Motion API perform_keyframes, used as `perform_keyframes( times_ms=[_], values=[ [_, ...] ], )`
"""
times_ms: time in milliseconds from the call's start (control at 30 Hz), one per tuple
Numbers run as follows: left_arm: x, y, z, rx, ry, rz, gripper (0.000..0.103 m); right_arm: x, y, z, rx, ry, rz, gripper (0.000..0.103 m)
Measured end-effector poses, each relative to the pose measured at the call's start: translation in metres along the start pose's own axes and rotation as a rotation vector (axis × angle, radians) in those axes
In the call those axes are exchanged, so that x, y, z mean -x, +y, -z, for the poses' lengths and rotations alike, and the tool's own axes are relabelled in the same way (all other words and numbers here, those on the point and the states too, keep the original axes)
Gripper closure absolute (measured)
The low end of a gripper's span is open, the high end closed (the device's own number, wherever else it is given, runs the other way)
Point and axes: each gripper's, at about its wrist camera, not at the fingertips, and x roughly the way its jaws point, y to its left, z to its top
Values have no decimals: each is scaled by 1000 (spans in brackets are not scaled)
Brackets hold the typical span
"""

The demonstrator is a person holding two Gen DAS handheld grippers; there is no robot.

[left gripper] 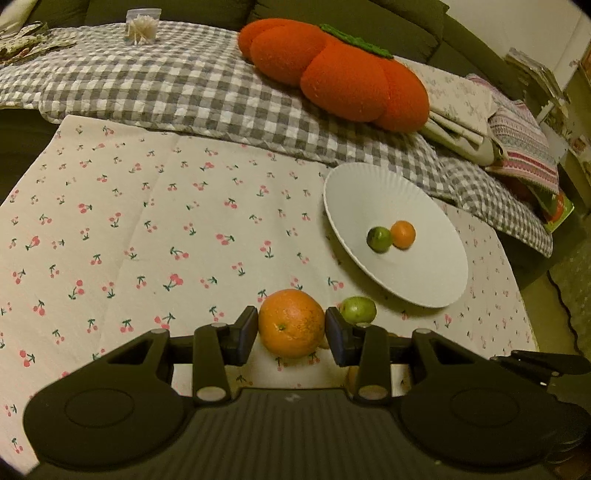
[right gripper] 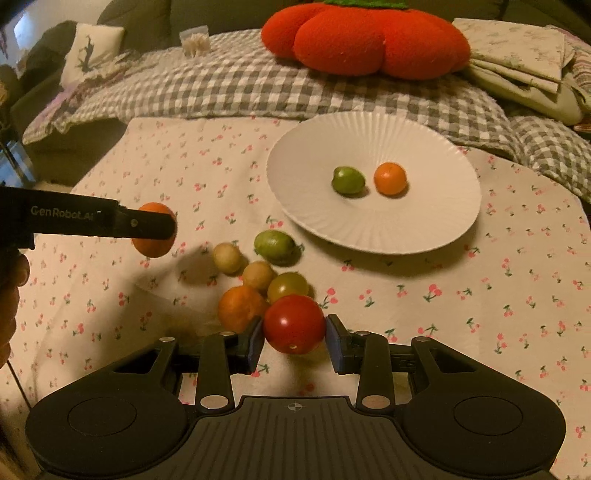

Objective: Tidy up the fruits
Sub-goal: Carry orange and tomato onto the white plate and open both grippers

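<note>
My left gripper [left gripper: 291,334] is shut on an orange [left gripper: 291,323], lifted above the cherry-print cloth; from the right wrist view the same gripper [right gripper: 162,225] shows side-on at the left with the orange [right gripper: 155,245] in it. My right gripper [right gripper: 294,338] is shut on a red tomato [right gripper: 294,324]. A white fluted plate [right gripper: 424,147] holds a green fruit [right gripper: 348,180] and a small orange [right gripper: 390,178]. Several loose fruits lie on the cloth in front of the plate: a green one [right gripper: 274,244], two pale round ones [right gripper: 227,257], an olive one [right gripper: 287,286] and an orange one [right gripper: 240,304].
Behind the cloth lies a grey checked blanket [right gripper: 221,88] with a big red tomato-shaped cushion [right gripper: 365,40] and a clear box of toothpicks [left gripper: 142,27]. Folded linens [right gripper: 517,59] are stacked at the back right. A hand [right gripper: 11,295] shows at the left edge.
</note>
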Motion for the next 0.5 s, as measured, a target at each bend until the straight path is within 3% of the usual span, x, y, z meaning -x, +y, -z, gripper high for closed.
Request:
perform_keyframes(
  times_ms=[500],
  values=[
    [-10, -30, -13, -50, -56, 101, 65, 18, -32, -17, -104, -70, 39, 69]
  ],
)
